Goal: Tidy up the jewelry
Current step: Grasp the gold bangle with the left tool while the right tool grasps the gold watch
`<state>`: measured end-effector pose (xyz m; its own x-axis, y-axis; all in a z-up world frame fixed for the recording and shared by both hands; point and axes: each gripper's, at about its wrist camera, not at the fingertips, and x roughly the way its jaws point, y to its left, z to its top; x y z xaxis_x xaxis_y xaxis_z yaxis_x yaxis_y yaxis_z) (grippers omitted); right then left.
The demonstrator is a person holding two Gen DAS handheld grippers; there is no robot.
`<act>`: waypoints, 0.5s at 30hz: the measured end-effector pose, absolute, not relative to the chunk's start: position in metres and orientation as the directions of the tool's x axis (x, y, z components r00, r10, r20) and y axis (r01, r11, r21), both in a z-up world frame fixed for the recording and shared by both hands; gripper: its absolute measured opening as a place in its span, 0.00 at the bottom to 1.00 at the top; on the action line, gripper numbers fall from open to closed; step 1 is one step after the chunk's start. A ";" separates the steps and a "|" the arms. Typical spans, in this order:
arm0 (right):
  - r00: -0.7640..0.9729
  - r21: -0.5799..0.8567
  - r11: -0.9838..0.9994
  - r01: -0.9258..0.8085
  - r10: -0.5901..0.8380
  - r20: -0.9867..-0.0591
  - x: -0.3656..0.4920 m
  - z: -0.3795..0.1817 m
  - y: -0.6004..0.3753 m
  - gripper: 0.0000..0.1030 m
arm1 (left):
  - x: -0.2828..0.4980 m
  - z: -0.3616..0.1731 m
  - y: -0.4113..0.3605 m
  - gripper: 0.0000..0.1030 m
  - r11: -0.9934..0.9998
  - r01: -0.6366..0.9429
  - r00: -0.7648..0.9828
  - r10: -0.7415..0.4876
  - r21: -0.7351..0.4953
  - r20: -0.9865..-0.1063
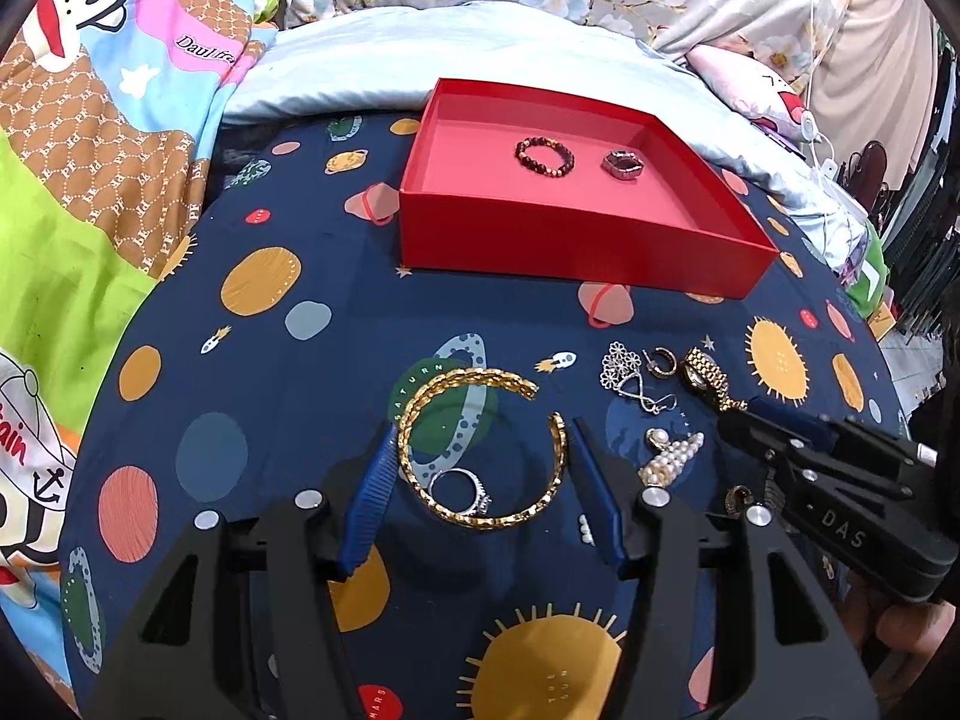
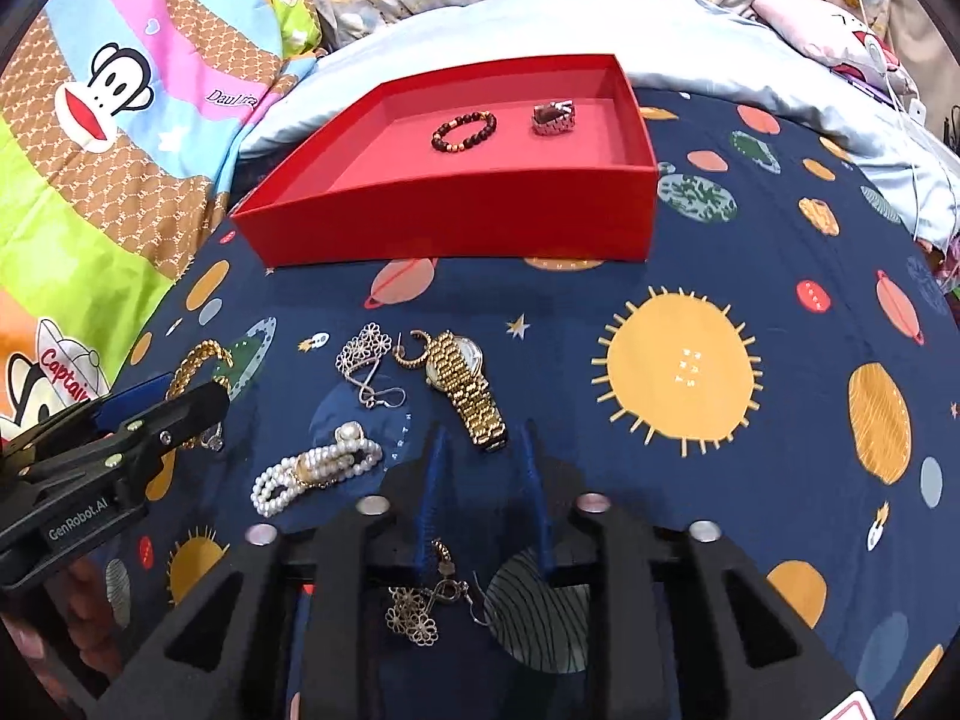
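L gripper (image 1: 480, 450) is spread wide w/ its blue-padded fingers on either side of the open gold chain-link bangle (image 1: 480, 450) lying flat on the navy planet-print bedsheet (image 1: 288, 228). Jaws straddle it but aren't touching, so nothing is gripped; looks lined up for a pinch across the bangle, prob the next pick. A silver stone-set ring (image 1: 461, 489) sits inside the bangle loop, touching its near rim. It could get dragged or caught when the jaws close.

R gripper (image 2: 483, 438) is also parted and empty, tips just at the strap end of the gold metal-link wristwatch (image 2: 465, 384). Apart or touching at the strap? Can't tell. Judging by the aim, the watch is its target.

Shallow red cardboard box (image 1: 576, 234) stands farther back on the sheet, well apart from the loose pile. It already holds a dark brown beaded bracelet (image 1: 544, 158) and a silver link band w/ dark red face (image 1: 622, 165), side by side, not touching. So task is part done, most pieces not yet boxed.

Clutter near the watch: silver flower-cluster earring (image 2: 363, 348), gold hoop earring (image 2: 414, 351) touching the watch case, silver infinity-loop pendant (image 2: 378, 390), white pearl strand bracelet (image 2: 315, 468) just beside the R jaws. More small gold/silver bits (image 2: 426, 600) lie under the R gripper body, partly hidden. Grippers are close together, so clash risk if both close in at once. Box front wall needs clearing on the carry.
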<state>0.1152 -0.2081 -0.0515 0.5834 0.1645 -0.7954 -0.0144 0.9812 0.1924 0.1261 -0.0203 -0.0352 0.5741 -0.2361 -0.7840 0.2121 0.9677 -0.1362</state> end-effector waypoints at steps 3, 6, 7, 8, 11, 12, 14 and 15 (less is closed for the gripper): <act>0.597 0.184 0.983 -0.014 0.156 -0.787 0.123 -0.049 -0.209 0.38 | 0.126 -0.035 -0.022 0.53 0.968 0.215 0.577 -0.235 -0.132 -0.783; 0.594 0.198 0.980 -0.025 0.173 -0.786 0.135 -0.050 -0.208 0.38 | 0.126 -0.035 -0.023 0.53 0.968 0.215 0.575 -0.235 -0.133 -0.784; 0.592 0.196 0.980 -0.029 0.175 -0.787 0.138 -0.051 -0.206 0.38 | 0.126 -0.035 -0.023 0.53 0.968 0.214 0.574 -0.234 -0.132 -0.784; 0.590 0.193 0.981 -0.033 0.175 -0.788 0.140 -0.052 -0.205 0.38 | 0.126 -0.036 -0.023 0.54 0.968 0.213 0.574 -0.233 -0.131 -0.785; 0.595 0.168 0.984 -0.050 0.164 -0.786 0.143 -0.053 -0.198 0.38 | 0.127 -0.036 -0.023 0.53 0.968 0.213 0.572 -0.233 -0.132 -0.786; 0.597 0.161 0.986 -0.050 0.159 -0.786 0.143 -0.053 -0.197 0.37 | 0.127 -0.036 -0.023 0.54 0.968 0.214 0.572 -0.234 -0.132 -0.786; 0.598 0.160 0.986 -0.049 0.157 -0.786 0.143 -0.054 -0.197 0.27 | 0.127 -0.036 -0.023 0.53 0.967 0.215 0.573 -0.236 -0.134 -0.785; 0.595 0.168 0.984 -0.051 0.165 -0.787 0.142 -0.054 -0.198 0.23 | 0.127 -0.036 -0.023 0.53 0.967 0.217 0.573 -0.237 -0.134 -0.784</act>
<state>0.1422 -0.1978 -0.0543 0.5950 0.1651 -0.7866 -0.0506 0.9844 0.1683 0.1268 -0.0229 -0.0360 0.5731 -0.2370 -0.7845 0.2171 0.9670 -0.1336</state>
